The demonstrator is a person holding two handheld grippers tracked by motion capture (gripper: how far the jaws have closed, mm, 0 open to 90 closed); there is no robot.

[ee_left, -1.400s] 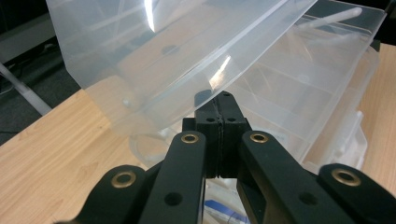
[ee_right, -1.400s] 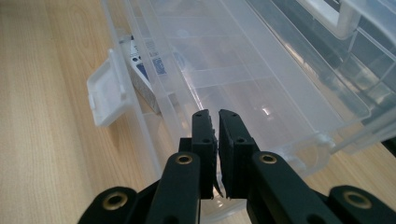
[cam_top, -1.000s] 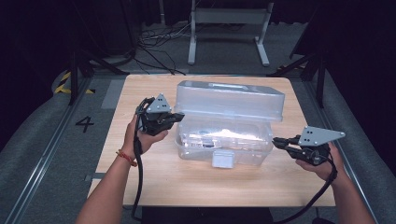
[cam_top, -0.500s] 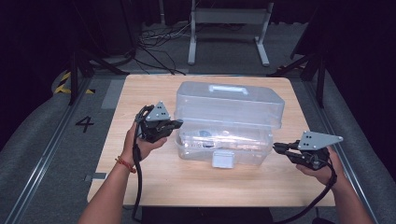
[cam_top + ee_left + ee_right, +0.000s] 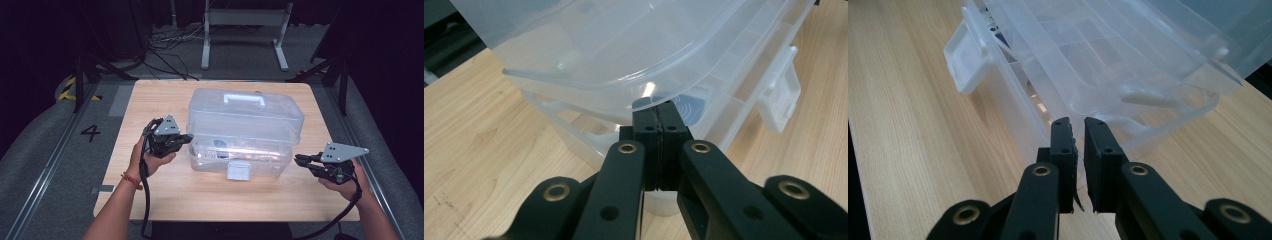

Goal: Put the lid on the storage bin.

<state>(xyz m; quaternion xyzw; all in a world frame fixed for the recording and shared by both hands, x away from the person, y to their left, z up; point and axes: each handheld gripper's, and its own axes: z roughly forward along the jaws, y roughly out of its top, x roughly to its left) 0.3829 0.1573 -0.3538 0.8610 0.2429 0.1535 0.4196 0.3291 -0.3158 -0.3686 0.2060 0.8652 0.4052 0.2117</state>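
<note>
clear plastic toolbox [image 5: 240, 132] | lid ajar, latch undone | table centre

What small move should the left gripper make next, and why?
Probably a gentle lowering. The left gripper, jaws shut, sits under the lid edge at the box's left end, and the lid is still slightly raised above the base. The latch hangs unfastened at the front. The right gripper waits apart, jaws slightly parted, touching nothing.
</note>
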